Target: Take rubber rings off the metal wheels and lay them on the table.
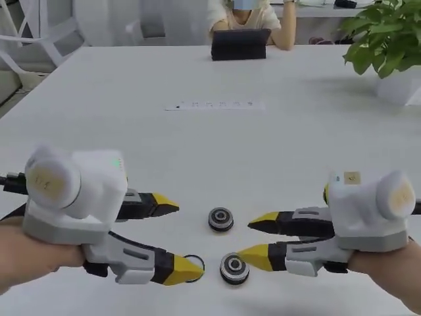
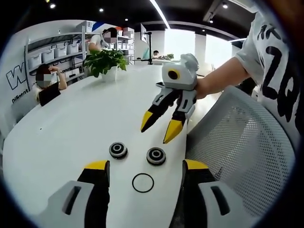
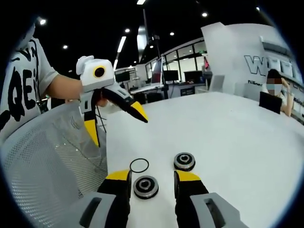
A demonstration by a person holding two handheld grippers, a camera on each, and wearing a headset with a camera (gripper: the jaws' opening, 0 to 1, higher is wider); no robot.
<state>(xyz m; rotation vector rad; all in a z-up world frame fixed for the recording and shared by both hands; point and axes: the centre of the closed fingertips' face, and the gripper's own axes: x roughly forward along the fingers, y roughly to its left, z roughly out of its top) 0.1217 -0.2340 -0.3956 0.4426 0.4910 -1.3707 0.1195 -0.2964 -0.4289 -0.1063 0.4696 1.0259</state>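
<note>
Rubber ring: thin black rubber ring (image 2: pixel 143 183), a plain round loop. It lay flat on the white table (image 1: pixel 210 145), opening facing up; round, so no long axis. In the left gripper view it sat in the gap betw. that gripper's own jaws. In the head view it was partly hidden behind a yellow jaw tip.
Near wheel: near wheel (image 1: pixel 234 268), a small round disc, lay flat w/ axle bore pointing straight up. Dark outer band, silvery metal face, dark centre. It was just beside the ring, on the ring's right in the head view.
Far wheel: far wheel (image 1: pixel 221 219), same shape & lie, bore up. It was a bit further up the table, near the first wheel but apart from it.
L gripper: L gripper (image 1: pixel 176 236) had jaws wide apart, the ring loose betw. them. Tips pointed toward the wheels, low over the table. White plastic body, grey-black fingers, yellow tips.
R gripper: R gripper (image 3: pixel 153 175) had jaws apart, straddling the near wheel in its own view. Contact w/ the wheel: couldn't tell. Its tips faced the L gripper's.
Table top: smooth matte white, w/ a paper strip (image 1: pixel 216 105) of small print mid-table.
Background: a person (image 1: pixel 220 16) sat at the far edge behind a dark tablet (image 1: pixel 239 44). A leafy green plant (image 1: pixel 385 33) stood far right. A grey mesh chair back (image 2: pixel 237 142) was by the table edge.
</note>
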